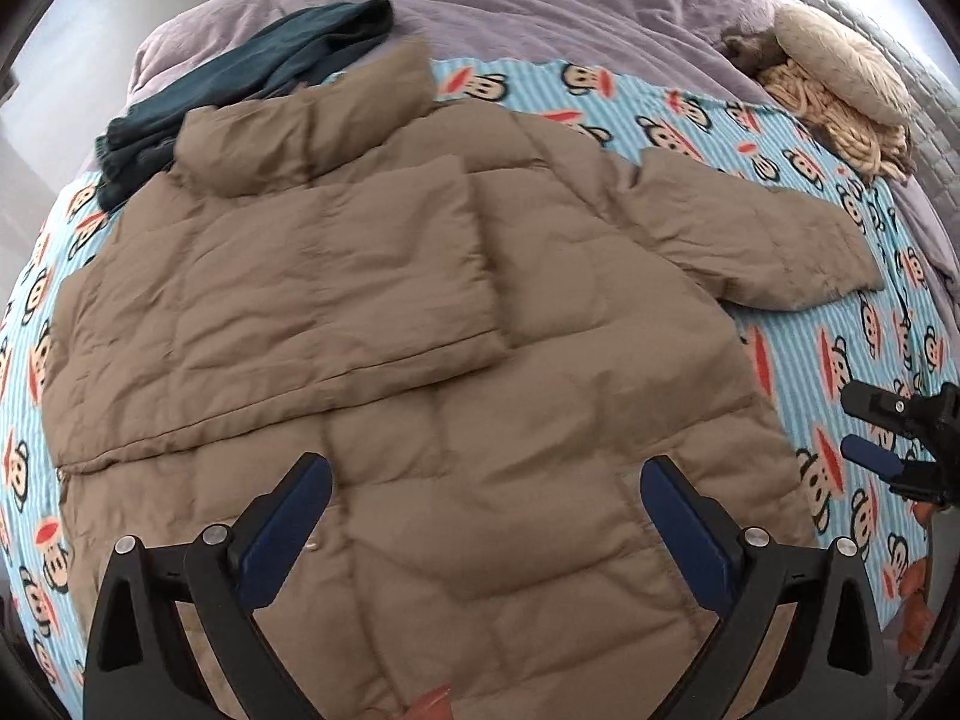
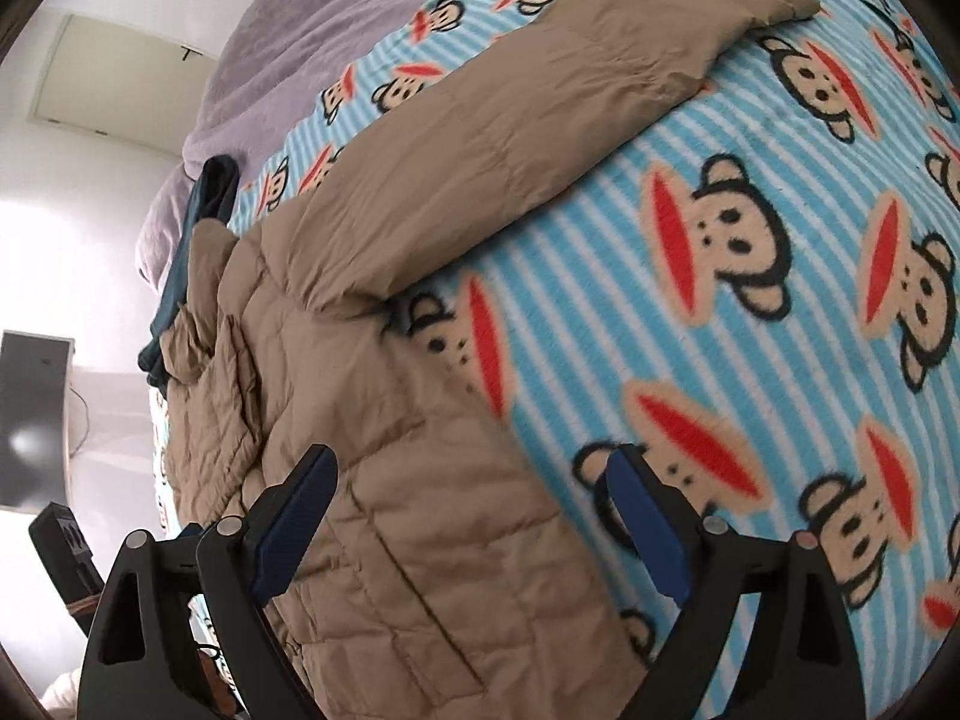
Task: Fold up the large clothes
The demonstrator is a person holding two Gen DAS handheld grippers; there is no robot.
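- Big tan puffy jacket lying flat on the monkey blanket, collar toward the far edge of the bed.
- One sleeve already folded over the middle; other sleeve sticking out sideways.
- Best to pinch that sleeve by its cuff, lift, and lay flat across.
- Left gripper wide apart, holding nothing, tipped down over the hem.
- Right gripper spread too, empty, slanted over the jacket's side edge.
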